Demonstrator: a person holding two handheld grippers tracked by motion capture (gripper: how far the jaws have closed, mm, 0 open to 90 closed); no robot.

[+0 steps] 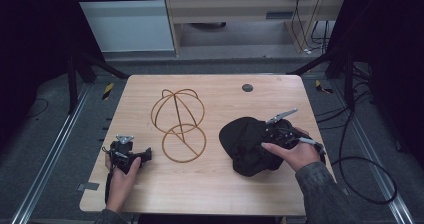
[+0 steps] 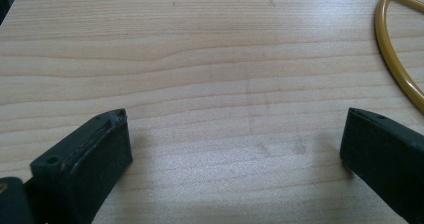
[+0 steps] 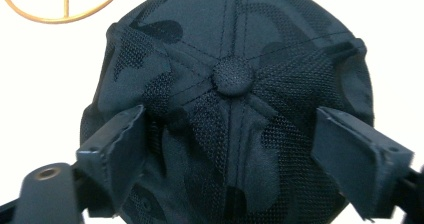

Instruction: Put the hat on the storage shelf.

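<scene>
No readable text or labels

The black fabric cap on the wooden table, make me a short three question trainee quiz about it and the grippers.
1. True or false: the black fabric cap hangs on the gold wire stand.
2. Which gripper has the cap between its jaws? A) left gripper B) right gripper
3. In the right gripper view, what round part sits at the middle of the cap's crown?

Key:
1. False. The cap lies on the light wooden table, apart from the stand.
2. B. Its open jaws flank the crown; the left gripper's jaws are open over bare wood.
3. The fabric-covered top button, where the seams meet.
</scene>
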